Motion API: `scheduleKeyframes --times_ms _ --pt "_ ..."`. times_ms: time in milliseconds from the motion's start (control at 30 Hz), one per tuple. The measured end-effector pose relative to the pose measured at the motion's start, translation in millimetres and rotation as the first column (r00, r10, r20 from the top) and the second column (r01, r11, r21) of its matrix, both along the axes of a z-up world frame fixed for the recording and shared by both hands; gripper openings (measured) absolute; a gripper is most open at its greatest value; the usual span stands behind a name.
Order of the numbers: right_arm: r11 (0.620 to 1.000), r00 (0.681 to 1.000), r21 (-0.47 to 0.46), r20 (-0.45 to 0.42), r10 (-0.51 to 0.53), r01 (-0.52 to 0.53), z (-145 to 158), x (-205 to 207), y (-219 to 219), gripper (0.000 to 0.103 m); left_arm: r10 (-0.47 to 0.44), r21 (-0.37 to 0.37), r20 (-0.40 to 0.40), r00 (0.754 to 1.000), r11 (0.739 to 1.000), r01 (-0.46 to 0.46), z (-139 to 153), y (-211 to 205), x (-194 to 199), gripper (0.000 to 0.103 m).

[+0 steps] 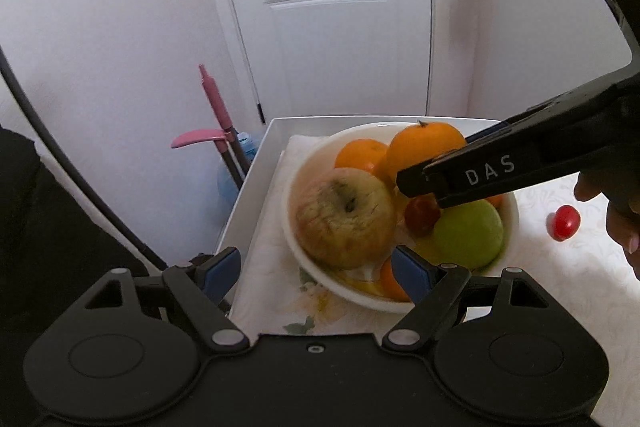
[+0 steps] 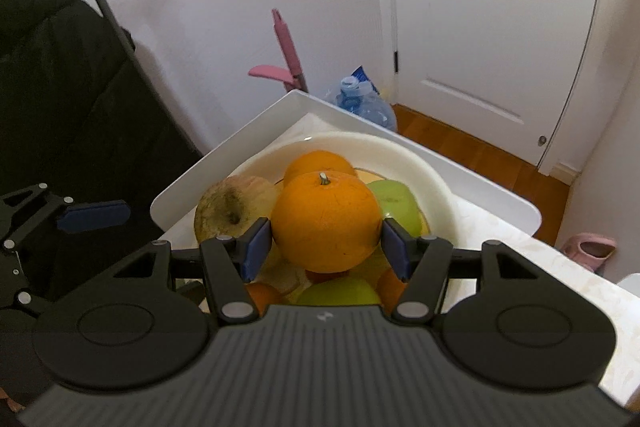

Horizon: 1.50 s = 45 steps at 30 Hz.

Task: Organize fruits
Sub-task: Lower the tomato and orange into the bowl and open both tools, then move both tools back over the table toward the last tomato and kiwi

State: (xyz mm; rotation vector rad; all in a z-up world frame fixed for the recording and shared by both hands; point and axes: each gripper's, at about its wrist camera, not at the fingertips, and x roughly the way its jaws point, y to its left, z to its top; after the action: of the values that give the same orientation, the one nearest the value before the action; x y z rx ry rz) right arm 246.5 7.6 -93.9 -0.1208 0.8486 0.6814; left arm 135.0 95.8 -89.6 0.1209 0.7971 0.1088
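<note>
The right gripper (image 2: 325, 242) has its blue pads pressed on either side of an orange (image 2: 326, 221), which sits atop the fruit piled in the white bowl (image 2: 416, 163). The left gripper (image 1: 316, 265) stands wide apart and holds nothing, its pads flanking the near rim of the bowl below a bruised apple (image 1: 346, 217).

Only the left view shows a small red fruit (image 1: 564, 222) lying on the table well right of the bowl, another red fruit (image 1: 421, 214) among the pile, and the person's hand (image 1: 616, 215) on the right gripper's handle. Only the right view shows the orange's stem and a pink slipper (image 2: 590, 250) on the floor.

The right gripper reaches in from the right, angled down over the bowl, which rests in a white tray (image 1: 248, 203).
</note>
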Motion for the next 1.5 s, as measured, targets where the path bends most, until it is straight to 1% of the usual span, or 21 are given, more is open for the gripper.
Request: scheduleKeyframes --times_ms 33,67,100,133,200,333,567,733,900,1133,1333,1467,1500 --pt "1.000 1.000 0.004 -0.002 -0.003 0.003 -0.3 0.0 0.1 0.077 0.001 0.000 0.000 1.000 1.000 -0.001 0.4 0.4 -0.5 0.086" --pt "1.000 1.000 0.020 0.009 -0.003 0.003 1.1 -1.5 -0.3 0.081 0.001 0.000 0.000 1.000 1.000 -0.001 0.6 1.0 -1.3 0.086" --pt "1.000 1.000 0.029 0.017 0.000 -0.001 3.0 -2.9 -0.3 0.094 0.000 0.001 0.000 1.000 1.000 0.000 1.0 0.6 -1.5 0.086" --pt "0.999 0.999 0.031 0.031 -0.006 0.005 5.4 -5.3 -0.1 0.103 0.000 0.002 0.001 1.000 1.000 0.000 1.9 -0.5 -0.6 0.086" --pt "0.999 0.998 0.029 0.059 -0.029 0.027 10.4 -11.3 -1.6 0.103 -0.002 -0.002 0.003 1.000 1.000 0.002 4.1 -0.2 -2.0 0.086" --pt "0.998 0.998 0.040 0.040 -0.046 0.044 13.0 -23.0 -11.9 0.103 -0.003 -0.007 0.014 1.000 1.000 0.003 8.8 -1.2 -10.9 0.086" --pt "0.996 0.994 0.039 0.065 -0.088 0.086 25.9 -47.1 -34.2 0.103 0.005 -0.007 0.025 1.000 1.000 -0.005 16.1 -8.0 -23.7 0.086" --pt "0.991 0.989 0.065 0.081 -0.124 0.119 41.6 -70.6 -63.7 0.103 0.013 -0.015 0.047 0.999 1.000 -0.012 26.5 -18.5 -37.2 0.086" --pt "0.982 0.979 0.081 0.095 -0.180 0.173 53.6 -93.2 -99.5 0.103 -0.004 -0.020 0.069 0.998 1.000 0.005 37.8 -39.2 -48.2 0.086" --pt "0.957 0.951 0.065 0.115 -0.288 0.282 66.3 -119.0 -162.3 0.103 -0.040 -0.035 0.102 0.994 0.998 0.043 53.3 -78.1 -57.1 0.086" --pt "0.925 0.918 0.049 0.112 -0.380 0.377 67.6 -133.3 -213.3 0.103 -0.099 -0.046 0.108 0.989 0.993 0.104 55.9 -113.0 -55.2 0.086" --pt "0.901 0.895 0.033 0.103 -0.434 0.433 61.8 -134.8 -241.3 0.103 -0.139 -0.034 0.108 0.984 0.989 0.143 51.5 -137.3 -47.3 0.095" --pt "0.895 0.889 0.031 0.099 -0.446 0.445 59.8 -134.9 -248.6 0.103 -0.151 -0.027 0.108 0.983 0.988 0.155 49.4 -144.0 -44.2 0.096"
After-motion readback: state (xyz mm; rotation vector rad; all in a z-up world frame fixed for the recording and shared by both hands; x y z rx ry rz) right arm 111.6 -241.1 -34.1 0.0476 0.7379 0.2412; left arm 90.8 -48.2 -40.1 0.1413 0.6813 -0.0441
